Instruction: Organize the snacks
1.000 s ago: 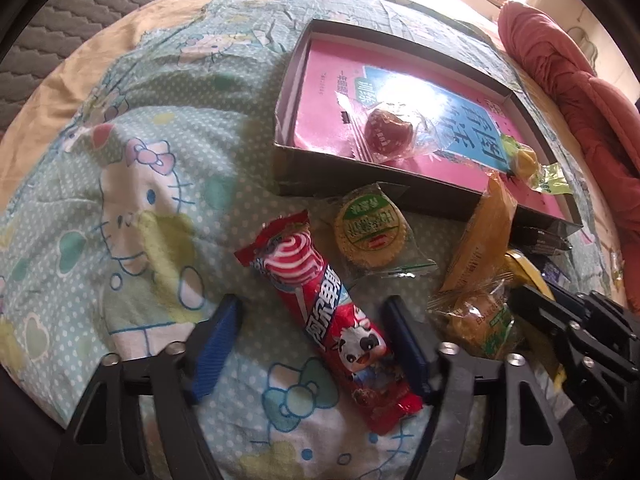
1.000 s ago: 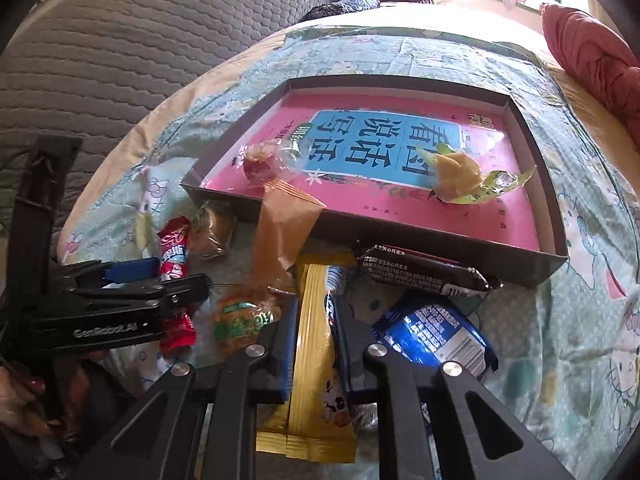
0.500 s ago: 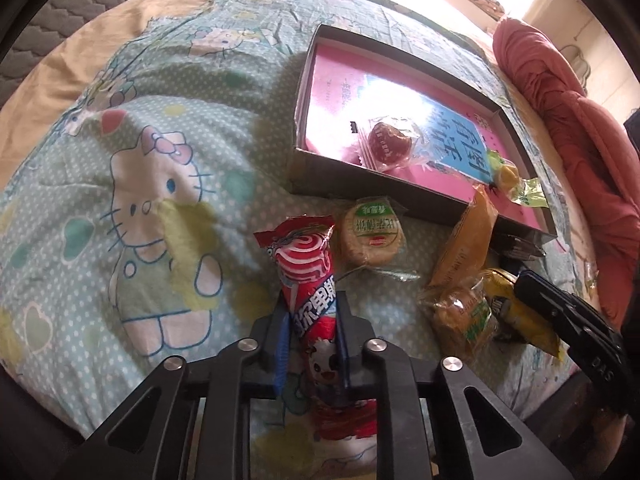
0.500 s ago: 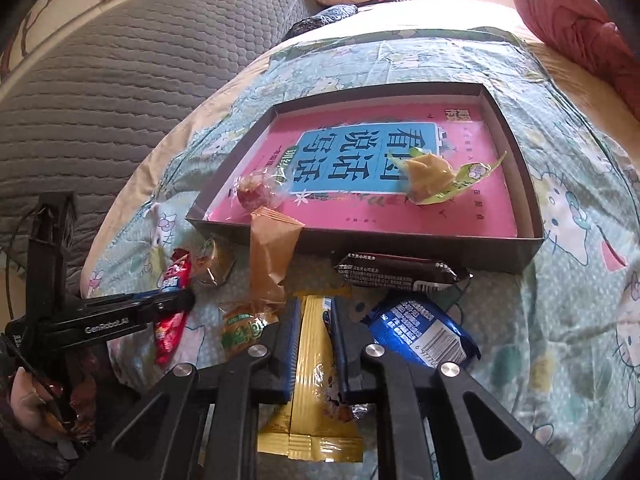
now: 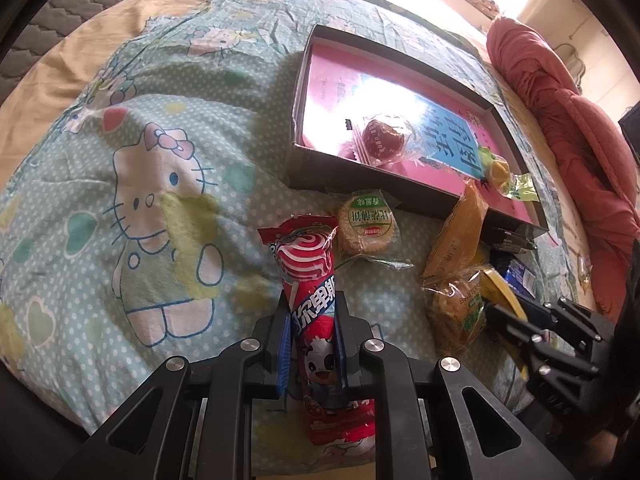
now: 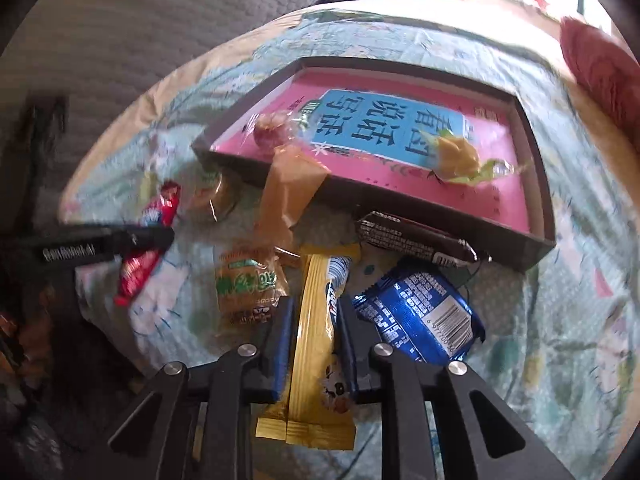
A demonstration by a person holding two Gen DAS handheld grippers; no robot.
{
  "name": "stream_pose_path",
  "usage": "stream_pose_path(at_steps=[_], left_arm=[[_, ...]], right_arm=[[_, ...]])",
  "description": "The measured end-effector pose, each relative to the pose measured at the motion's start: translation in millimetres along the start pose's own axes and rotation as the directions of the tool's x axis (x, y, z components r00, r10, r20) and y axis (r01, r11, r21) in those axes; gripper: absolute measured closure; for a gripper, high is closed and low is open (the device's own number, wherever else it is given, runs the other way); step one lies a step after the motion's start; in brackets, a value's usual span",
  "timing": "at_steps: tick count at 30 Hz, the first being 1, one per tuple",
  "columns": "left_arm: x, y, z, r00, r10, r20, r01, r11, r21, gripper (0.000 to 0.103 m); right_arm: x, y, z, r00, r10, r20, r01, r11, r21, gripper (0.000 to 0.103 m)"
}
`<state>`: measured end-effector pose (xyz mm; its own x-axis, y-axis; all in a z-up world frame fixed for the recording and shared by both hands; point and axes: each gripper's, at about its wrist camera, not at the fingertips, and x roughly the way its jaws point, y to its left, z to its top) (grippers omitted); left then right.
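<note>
Where pinched, red wrapper [image 5: 316, 344] between tool [image 5: 311, 344] pads

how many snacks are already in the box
2. A red candy lies near the box's front wall at the left end; a yellow candy lies toward the right end. None seems hidden.

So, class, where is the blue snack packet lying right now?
In the right wrist view, the blue packet lies on the bedspread, right of the yellow bar, just below the dark wrapper.

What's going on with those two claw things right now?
Left gripper shut on red lollipop pack. Right gripper opening, yellow bar between pads. Box ahead, nothing blocking.
</note>
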<state>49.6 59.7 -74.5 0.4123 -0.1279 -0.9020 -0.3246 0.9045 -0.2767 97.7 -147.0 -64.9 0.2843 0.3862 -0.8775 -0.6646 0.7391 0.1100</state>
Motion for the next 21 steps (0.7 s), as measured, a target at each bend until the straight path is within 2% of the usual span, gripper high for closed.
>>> stream_pose_path(at_steps=[5,9,12,15,19,21], left_arm=[[-3.7,2.4,1.9,1.0,0.002,0.006,-0.002,1.0,0.0,0.085],[-3.7,3.2,1.6,1.0,0.004,0.002,-0.004,1.0,0.002,0.085],[-7.4,-0.1,2.0,1.0,0.01,0.022,-0.01,1.0,0.013,0.085],[-14.6,-2.9,3.3,0.998,0.017,0.056,-0.019,0.999,0.029,0.085],[-24.4,-9.6,5.3,0.995,0.005,0.096,-0.01,0.998,0.055,0.085],[-30.5,-13.4,5.4,0.993,-0.012,0.119,0.004,0.998,0.068,0.085]], right_arm=[[7.9,15.5,-2.1,0.995,-0.096,0.007,0.096,0.99,-0.1,0.081],[17.3,26.3,-1.0,0.984,-0.176,0.035,0.18,0.967,-0.182,0.085],[13.0,27.1,0.8,0.981,-0.179,0.069,0.189,0.963,-0.194,0.087],[-1.0,16.6,3.6,0.989,-0.11,0.102,0.121,0.986,-0.113,0.087],[-20.1,-6.6,7.0,0.987,0.032,0.155,-0.037,0.999,0.026,0.087],[-22.6,-10.8,8.4,0.985,0.046,0.166,-0.056,0.997,0.055,0.087]])
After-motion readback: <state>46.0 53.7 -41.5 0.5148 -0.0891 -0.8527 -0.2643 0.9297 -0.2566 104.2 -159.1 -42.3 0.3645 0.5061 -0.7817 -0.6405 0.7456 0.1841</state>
